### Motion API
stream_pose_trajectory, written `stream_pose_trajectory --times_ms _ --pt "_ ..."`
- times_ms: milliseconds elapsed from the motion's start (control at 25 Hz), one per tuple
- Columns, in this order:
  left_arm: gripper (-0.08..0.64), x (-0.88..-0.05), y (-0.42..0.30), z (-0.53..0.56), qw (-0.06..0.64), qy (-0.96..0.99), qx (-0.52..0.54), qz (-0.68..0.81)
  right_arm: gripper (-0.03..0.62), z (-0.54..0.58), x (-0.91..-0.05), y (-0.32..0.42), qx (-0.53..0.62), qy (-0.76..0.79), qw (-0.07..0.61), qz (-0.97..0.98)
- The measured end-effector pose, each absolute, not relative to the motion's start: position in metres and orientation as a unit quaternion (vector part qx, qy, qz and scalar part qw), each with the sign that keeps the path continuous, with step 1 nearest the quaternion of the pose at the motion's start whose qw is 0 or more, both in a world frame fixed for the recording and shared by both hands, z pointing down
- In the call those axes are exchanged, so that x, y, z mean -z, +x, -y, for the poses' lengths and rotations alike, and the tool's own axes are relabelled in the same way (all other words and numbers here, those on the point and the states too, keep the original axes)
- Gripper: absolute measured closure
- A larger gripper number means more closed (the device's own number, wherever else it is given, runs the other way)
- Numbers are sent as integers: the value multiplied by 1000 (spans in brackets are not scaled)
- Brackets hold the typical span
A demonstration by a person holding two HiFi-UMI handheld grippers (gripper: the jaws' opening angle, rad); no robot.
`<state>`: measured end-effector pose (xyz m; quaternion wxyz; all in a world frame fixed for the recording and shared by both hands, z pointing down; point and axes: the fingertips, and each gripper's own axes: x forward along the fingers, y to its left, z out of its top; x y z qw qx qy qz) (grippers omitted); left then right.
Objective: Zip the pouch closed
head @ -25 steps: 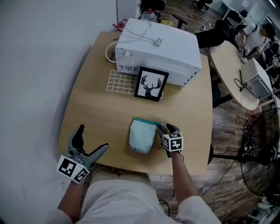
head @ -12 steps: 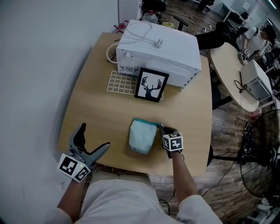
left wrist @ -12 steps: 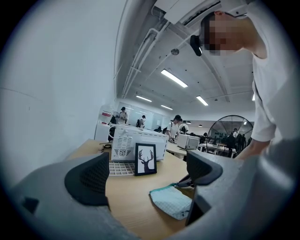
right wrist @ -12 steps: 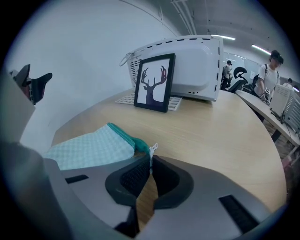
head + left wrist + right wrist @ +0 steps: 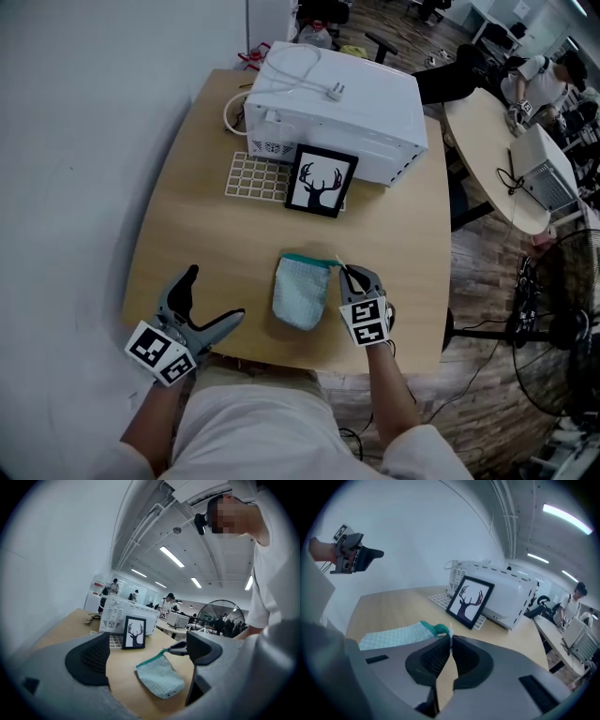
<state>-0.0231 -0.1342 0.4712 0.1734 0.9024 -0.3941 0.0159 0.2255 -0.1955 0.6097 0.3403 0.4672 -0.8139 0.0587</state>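
while the right gripper (image 5: 349, 273) pinched the zip tab (image 5: 450, 638), the soft, light pouch (image 5: 301, 291) lay limp just beyond its jaws; the left gripper (image 5: 216, 293) gaped empty, well short, free to pin the cloth.

Bright ceiling strip lights (image 5: 171, 556) give even light; both gripper views bend and darken toward their edges.

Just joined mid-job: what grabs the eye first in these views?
The pale checked pouch lies near the front edge of the table, with the right tool shut on its white zipper pull at the teal end. The left tool hangs open beside it, empty. Behind stand a framed deer picture and a white microwave.
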Motion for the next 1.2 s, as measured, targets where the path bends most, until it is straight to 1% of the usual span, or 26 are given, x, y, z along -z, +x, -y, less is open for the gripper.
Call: stream_pose_trajectory --times_ms 360,520,720,1040,1200 --pt "54 -476 18 137 229 931 9 285 572 169 -518 166 97 446 321 830" --pt "54 -475 26 145 254 935 20 247 572 161 -489 153 161 434 334 821" --pt "59 -465 38 155 265 944 38 193 572 154 -462 137 220 418 348 810" --pt "290 -427 59 161 304 947 65 81 572 150 -420 115 281 402 349 798" --pt "344 -410 66 163 322 944 63 31 572 145 -403 104 306 397 343 795"
